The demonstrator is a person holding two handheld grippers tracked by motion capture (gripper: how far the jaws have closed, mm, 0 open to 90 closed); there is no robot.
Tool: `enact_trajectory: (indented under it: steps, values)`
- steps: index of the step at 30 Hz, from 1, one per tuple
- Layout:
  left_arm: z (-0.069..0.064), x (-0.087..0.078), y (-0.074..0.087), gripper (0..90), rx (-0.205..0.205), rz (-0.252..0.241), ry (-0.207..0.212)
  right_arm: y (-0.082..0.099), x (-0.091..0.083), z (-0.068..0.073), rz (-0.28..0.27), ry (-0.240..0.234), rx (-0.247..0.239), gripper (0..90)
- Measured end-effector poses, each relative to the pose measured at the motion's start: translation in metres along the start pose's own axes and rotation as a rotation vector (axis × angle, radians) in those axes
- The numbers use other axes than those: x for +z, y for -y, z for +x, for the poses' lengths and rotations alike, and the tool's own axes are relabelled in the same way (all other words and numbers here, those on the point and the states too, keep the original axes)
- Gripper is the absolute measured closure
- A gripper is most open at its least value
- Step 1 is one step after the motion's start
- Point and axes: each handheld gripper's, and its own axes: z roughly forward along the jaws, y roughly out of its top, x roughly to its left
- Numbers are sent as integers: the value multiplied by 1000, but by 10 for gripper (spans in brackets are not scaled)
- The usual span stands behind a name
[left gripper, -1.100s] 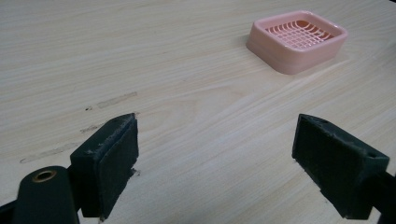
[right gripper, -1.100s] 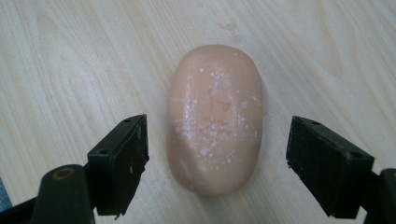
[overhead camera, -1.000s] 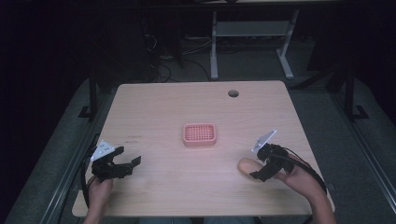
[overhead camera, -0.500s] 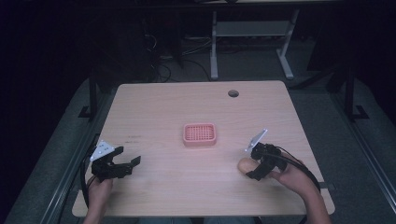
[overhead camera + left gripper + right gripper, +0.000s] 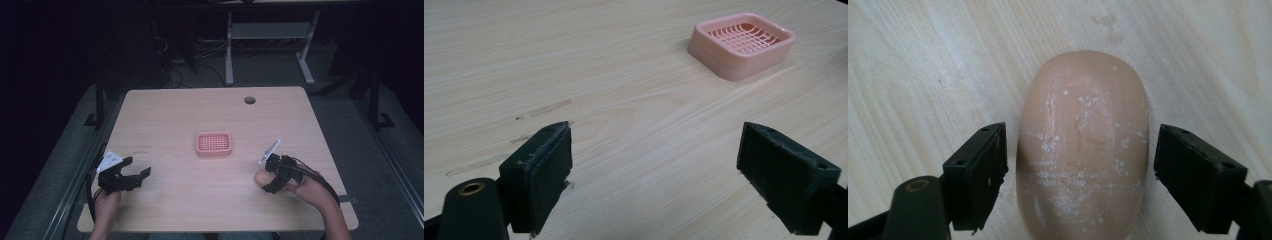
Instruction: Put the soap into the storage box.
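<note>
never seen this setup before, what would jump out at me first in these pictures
Probably the pink soap dish, the one bright thing near the middle of the pale wooden table. Next, the bar of soap lying flat on the table at the person's right, with the right gripper open and its jaws standing on either side of it, not yet squeezing. The left gripper sits open near the table's front left corner, over bare wood.

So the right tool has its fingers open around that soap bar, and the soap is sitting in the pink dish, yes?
Not quite. The soap bar lies on the bare table, apart from the pink dish, as the high view shows. The rest holds: the right gripper has its fingers open on either side of the bar.
</note>
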Motion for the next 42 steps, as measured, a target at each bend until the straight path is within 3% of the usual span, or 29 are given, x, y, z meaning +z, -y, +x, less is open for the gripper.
enact_trajectory:
  steps: [8, 21, 29, 42]
  values:
    - [0, -1, 0, 143, -2, 1, 0, -1, 6, 0, 39, 7, -8, 233]
    - [1, -1, 0, 143, 0, 2, -2, 0, 5, 0, 37, -1, 6, 307]
    - [1, -1, 0, 142, -6, -5, -1, -1, 5, 2, 52, 4, -22, 315]
    - [1, -1, 0, 142, -7, -8, 0, 0, -2, 3, 16, -2, -27, 318]
